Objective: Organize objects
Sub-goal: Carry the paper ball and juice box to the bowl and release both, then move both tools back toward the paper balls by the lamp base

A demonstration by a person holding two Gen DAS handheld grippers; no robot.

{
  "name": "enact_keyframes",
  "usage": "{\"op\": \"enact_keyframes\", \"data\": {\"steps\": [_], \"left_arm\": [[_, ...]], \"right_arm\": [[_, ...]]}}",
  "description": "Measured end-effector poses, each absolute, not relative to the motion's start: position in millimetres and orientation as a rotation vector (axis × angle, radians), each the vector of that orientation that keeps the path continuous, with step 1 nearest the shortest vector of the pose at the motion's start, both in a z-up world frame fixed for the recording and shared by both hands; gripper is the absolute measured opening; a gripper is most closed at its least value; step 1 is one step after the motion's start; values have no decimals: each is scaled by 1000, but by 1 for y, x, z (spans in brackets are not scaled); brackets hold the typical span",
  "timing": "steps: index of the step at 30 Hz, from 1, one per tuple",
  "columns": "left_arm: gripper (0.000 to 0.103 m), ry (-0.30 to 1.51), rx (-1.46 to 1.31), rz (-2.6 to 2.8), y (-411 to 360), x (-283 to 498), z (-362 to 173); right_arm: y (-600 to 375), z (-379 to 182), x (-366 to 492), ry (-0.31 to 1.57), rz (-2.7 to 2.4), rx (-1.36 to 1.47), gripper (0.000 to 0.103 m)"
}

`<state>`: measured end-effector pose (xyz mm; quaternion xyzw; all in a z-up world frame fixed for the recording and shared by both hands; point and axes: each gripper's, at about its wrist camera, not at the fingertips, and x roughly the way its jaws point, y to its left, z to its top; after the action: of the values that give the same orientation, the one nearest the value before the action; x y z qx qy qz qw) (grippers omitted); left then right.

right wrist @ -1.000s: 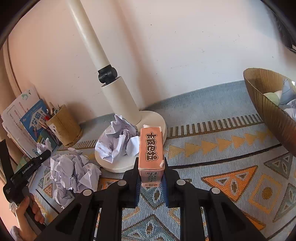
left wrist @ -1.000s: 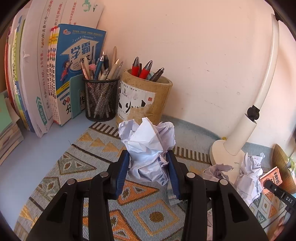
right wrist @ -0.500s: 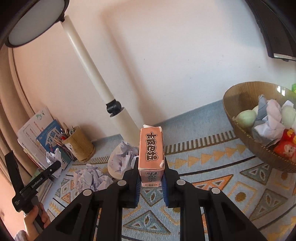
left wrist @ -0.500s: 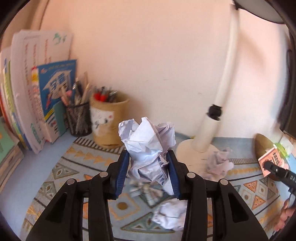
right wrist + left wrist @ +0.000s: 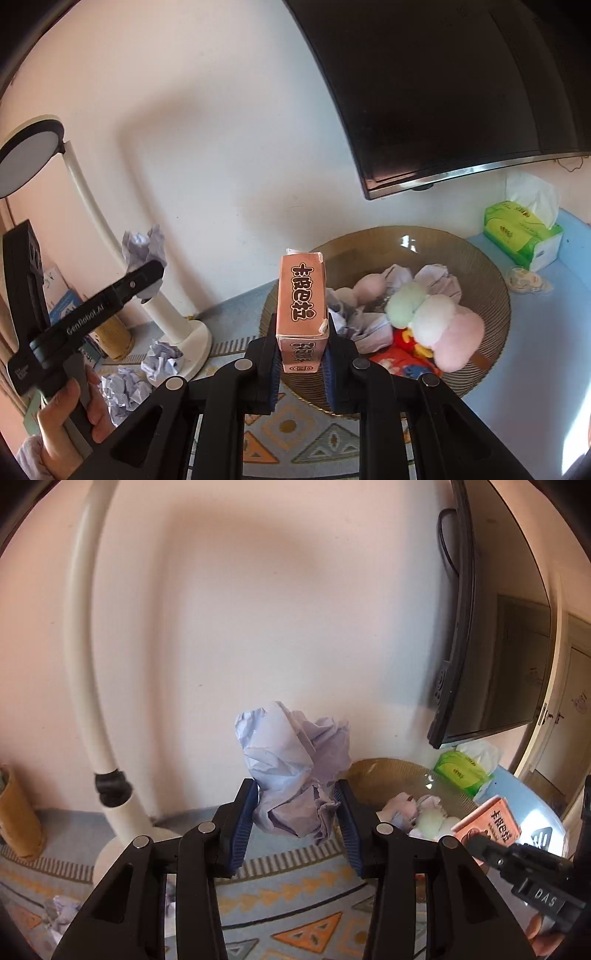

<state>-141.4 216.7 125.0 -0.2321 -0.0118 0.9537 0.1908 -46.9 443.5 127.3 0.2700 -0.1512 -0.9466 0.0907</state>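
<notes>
Over the patterned mat (image 5: pixel 325 439), our left gripper (image 5: pixel 295 812) pinches light, squashy paper (image 5: pixel 291 760) mid-frame; our right gripper (image 5: pixel 301 354) clamps a stiff carton (image 5: pixel 303 295) low down.

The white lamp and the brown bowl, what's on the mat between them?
In the right wrist view, nothing lies on the mat between lamp and bowl.

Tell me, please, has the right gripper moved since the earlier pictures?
Yes: the right gripper, holding the orange carton, has moved rightward from the lamp base to the brown bowl.
</notes>
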Motion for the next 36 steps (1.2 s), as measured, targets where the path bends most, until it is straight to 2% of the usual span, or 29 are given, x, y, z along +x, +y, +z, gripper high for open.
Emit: {"op": "enact_keyframes", "data": {"steps": [10, 11, 12, 13, 14, 18, 27, 36], "left_arm": [[41, 83, -734, 2520, 317, -200, 122], [46, 109, -774, 2495, 324, -205, 116], [69, 135, -822, 2461, 331, -210, 109], [95, 158, -877, 2415, 337, -214, 102], [103, 174, -891, 2387, 340, -213, 95], [103, 263, -865, 2426, 339, -199, 82], [103, 214, -878, 2487, 311, -194, 96], [103, 208, -885, 2556, 269, -166, 116]], "right_arm": [[493, 108, -62, -479, -2854, 915, 19], [494, 106, -65, -481, -2851, 932, 20], [495, 105, -67, -487, -2855, 940, 32], [496, 105, -68, -489, -2862, 932, 76], [496, 106, -69, -483, -2875, 912, 103], [493, 113, -71, -471, -2898, 816, 103], [466, 122, -74, -406, -2899, 805, 103], [436, 143, -42, -390, -2901, 779, 103]]}}
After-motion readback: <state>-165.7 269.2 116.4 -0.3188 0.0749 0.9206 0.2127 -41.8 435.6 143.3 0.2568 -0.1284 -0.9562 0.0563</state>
